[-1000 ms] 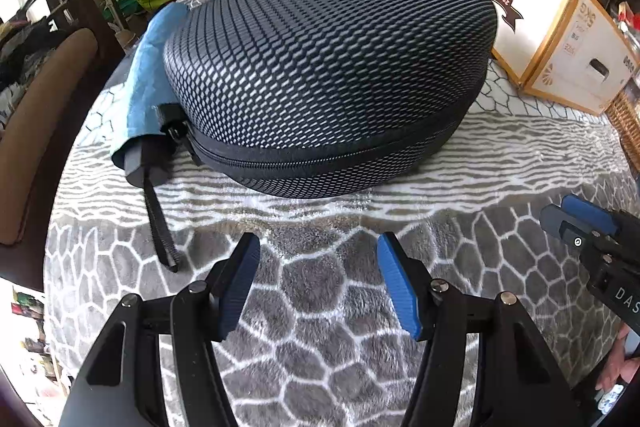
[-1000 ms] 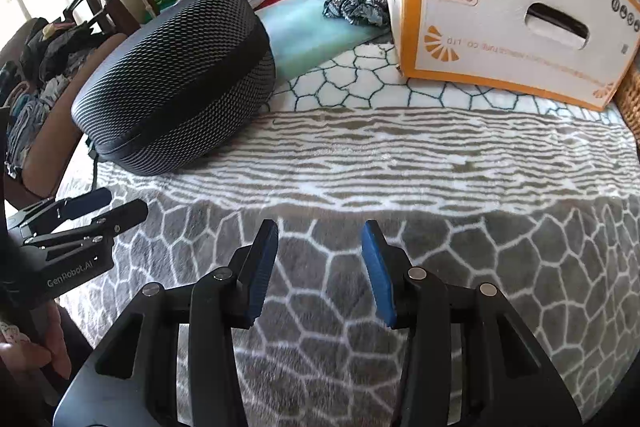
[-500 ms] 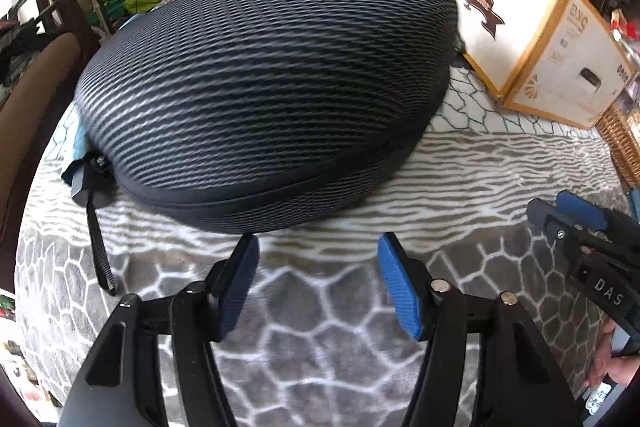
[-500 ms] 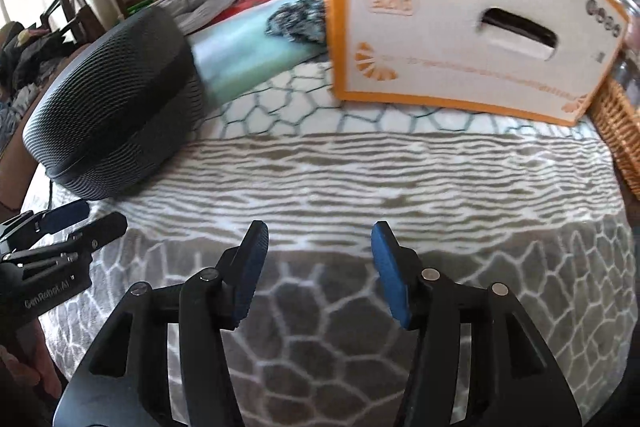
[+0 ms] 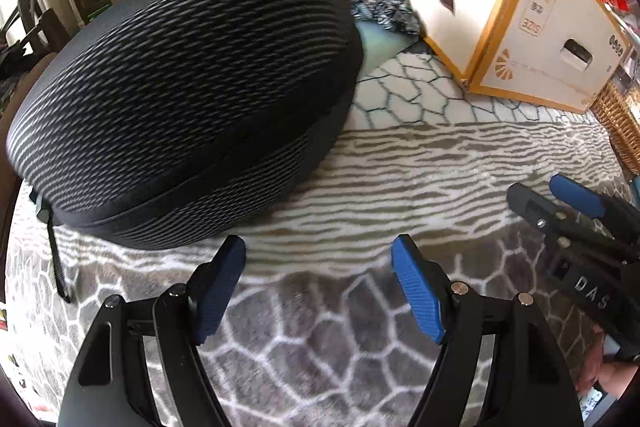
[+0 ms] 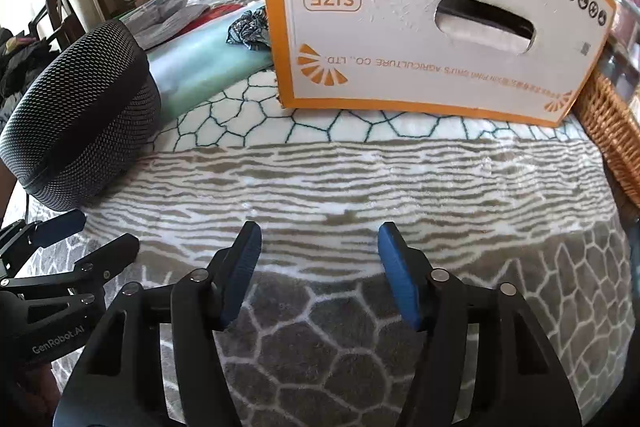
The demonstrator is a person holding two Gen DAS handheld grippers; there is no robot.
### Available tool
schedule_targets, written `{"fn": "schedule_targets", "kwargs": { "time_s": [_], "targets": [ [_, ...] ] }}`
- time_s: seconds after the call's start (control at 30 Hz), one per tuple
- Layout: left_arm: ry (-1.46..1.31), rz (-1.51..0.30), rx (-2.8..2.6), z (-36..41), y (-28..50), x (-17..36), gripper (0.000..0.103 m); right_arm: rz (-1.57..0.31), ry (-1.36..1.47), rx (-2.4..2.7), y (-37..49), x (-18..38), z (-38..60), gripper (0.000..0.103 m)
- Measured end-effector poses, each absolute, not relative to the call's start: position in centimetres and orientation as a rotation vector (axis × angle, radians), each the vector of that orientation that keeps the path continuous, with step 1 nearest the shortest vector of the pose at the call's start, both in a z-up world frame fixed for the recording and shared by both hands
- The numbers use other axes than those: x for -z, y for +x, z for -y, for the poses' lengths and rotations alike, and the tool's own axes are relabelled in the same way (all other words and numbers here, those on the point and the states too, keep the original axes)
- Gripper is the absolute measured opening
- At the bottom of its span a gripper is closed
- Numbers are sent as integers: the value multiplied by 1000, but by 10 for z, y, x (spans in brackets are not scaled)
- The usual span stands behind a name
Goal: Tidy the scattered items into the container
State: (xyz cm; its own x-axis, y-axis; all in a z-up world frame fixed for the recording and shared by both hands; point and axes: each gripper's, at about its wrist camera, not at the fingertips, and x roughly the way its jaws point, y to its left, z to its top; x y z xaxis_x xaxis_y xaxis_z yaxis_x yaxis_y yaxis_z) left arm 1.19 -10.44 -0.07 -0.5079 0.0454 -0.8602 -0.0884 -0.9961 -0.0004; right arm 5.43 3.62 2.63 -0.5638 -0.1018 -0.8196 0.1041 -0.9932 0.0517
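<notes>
Both grippers have just been opening, and nothing lies between either pair of fingers. The left gripper (image 5: 318,285) now stands spread wide over the patterned blanket (image 5: 400,163) that covers the surface; the right gripper (image 6: 318,273) is spread somewhat less, likewise over bare blanket.

The left wrist view has shifted over the last second. The black mesh case (image 5: 180,87), which sat further off, now fills the upper left of that view, its near edge just beyond the left finger. The strap at its end trails onto the blanket. The case appears zipped closed and untouched.

In the right wrist view the cardboard box (image 6: 420,19) has drawn nearer and larger; it stands upright at the far edge of the blanket, well apart from the right gripper. A dark crumpled cloth (image 6: 248,29) lies on a pale green sheet beside the box's left wall.

Assessment: no item is yet gripped or placed. The widening fingers and the closer approach suggest preparation for a first pick, probably the case. Its bulk may exceed 1 gripper's span; a two-handed lift looks likely.
</notes>
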Motion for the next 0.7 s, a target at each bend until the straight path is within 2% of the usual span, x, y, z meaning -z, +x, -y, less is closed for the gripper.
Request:
{"fn": "schedule_targets", "kwargs": {
  "time_s": [0.57, 0.7],
  "targets": [
    [-1453, -75, -2622, 32, 0, -3, 77, 11, 1372, 2798, 45, -34, -93, 64],
    [-1448, -80, -2657, 16, -5, -2, 84, 20, 1400, 2789, 37, -23, -110, 65]
  ]
}}
